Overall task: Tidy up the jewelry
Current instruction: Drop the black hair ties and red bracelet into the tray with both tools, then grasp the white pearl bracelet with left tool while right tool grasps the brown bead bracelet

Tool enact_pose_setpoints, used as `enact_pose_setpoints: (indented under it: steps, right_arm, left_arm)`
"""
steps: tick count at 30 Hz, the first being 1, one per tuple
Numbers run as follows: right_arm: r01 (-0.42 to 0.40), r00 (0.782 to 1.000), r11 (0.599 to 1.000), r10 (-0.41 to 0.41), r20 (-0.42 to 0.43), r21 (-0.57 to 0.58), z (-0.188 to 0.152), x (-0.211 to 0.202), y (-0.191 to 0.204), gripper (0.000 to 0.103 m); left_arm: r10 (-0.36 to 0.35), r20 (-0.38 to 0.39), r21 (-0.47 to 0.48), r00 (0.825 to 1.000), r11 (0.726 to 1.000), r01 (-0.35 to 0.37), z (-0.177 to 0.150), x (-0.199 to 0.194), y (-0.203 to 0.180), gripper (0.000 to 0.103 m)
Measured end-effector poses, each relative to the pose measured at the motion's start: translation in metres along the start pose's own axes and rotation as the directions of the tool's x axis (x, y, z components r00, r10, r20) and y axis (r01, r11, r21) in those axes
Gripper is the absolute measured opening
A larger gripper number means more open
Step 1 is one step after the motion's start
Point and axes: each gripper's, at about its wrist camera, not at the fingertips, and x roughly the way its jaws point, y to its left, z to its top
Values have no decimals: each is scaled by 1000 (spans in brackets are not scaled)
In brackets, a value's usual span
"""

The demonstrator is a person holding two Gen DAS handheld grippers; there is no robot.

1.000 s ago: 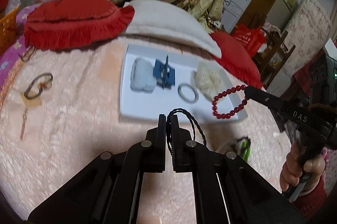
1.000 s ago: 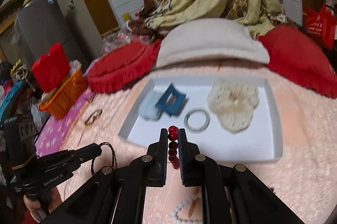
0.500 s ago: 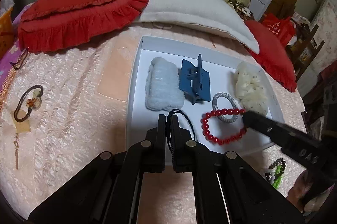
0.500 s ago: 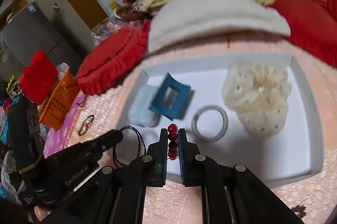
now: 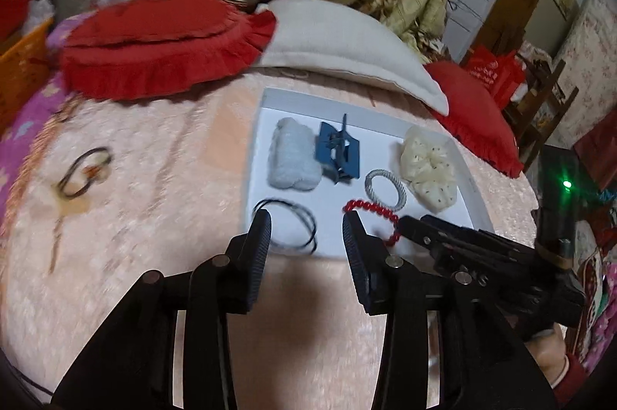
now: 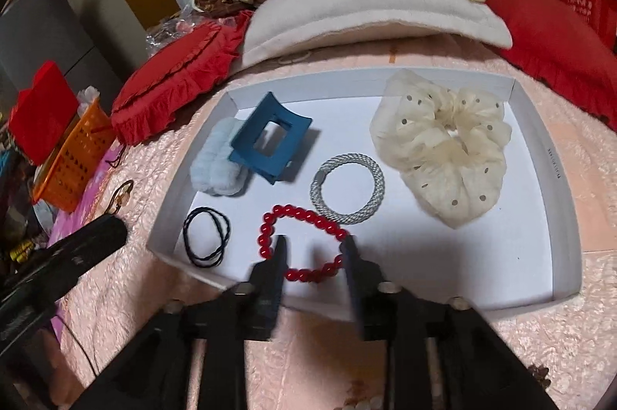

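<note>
The red bead bracelet [image 6: 304,244] is seen low in the frame's centre, lying in the white tray [image 6: 540,148]. It is judged light, limp and slippery, best pinched across the beads. The right gripper [image 6: 314,248] and left gripper [image 5: 306,229] are opening, with nothing pressed.

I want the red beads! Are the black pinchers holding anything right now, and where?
Nothing is held. The right gripper is opening, and the red bead bracelet lies loose in the white tray. The left gripper is opening too, with the black cord hair tie dropped there.
</note>
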Motion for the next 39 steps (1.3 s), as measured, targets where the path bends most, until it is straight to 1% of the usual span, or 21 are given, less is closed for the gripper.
enact_pose_setpoints:
  steps: [4, 7, 9, 13, 16, 17, 19, 21, 23, 25, 28, 31, 33, 35, 39]
  right_arm:
    - [24, 999, 1000, -24, -23, -15, -5, 8, 11, 38]
    - [42, 998, 999, -42, -42, -9, -8, 16, 13, 38]
    - [58, 998, 998, -58, -33, -20, -11, 16, 15, 38]
    - [79, 997, 996, -80, -19, -36, -16, 12, 19, 38]
    - [81, 996, 996, -82, -20, -39, -17, 10, 19, 38]
    - [92, 995, 995, -93, -20, -30, -15, 4, 17, 38]
    - [86, 995, 996, -85, 44, -10, -12, -20, 12, 38]
    - [88, 991, 996, -86, 101, -20, -12, -50, 6, 38]
    - [101, 987, 994, -95, 129, -37, -19, -75, -5, 38]
    - [118, 986, 992, -112, 121, -39, -31, -93, -26, 38]
    - [152, 986, 988, -152, 73, 8, -57, -104, -69, 38]
    - [187, 981, 980, -190, 40, 66, -77, -107, -109, 38]
    - [176, 983, 976, -181, 30, 131, -89, -110, -136, 38]
    - [157, 986, 973, -165, 33, 168, -93, -111, -149, 38]
    - [123, 990, 975, -133, 45, 183, -95, -106, -160, 38]
  left_arm:
    - [38, 25, -51, 999, 998, -37, -27, -24, 16, 42]
    - [105, 49, -45, 993, 994, -103, -43, -29, 26, 42]
    - [140, 53, -50, 989, 989, -137, -48, -27, 35, 42]
    - [130, 61, -95, 990, 988, -124, -55, -25, 50, 42]
    - [131, 44, -78, 990, 989, -128, -58, -25, 51, 42]
    - [131, 50, -73, 990, 989, -127, -59, -26, 51, 42]
    - [130, 59, -65, 990, 990, -126, -61, -28, 49, 42]
    - [135, 53, -53, 989, 990, -132, -64, -26, 47, 42]
    - [134, 37, -42, 990, 990, -133, -65, -23, 44, 42]
    - [120, 31, -33, 992, 992, -119, -68, -23, 39, 42]
    - [82, 22, 3, 996, 997, -82, -73, -26, 25, 42]
    - [22, -29, 41, 999, 999, -21, -79, -20, 4, 42]
    - [-16, -74, 65, 997, 998, 21, -82, -12, -13, 42]
    - [-32, -103, 98, 994, 994, 42, -84, -6, -32, 42]
    - [-64, -166, 174, 984, 980, 93, -91, 13, -73, 42]
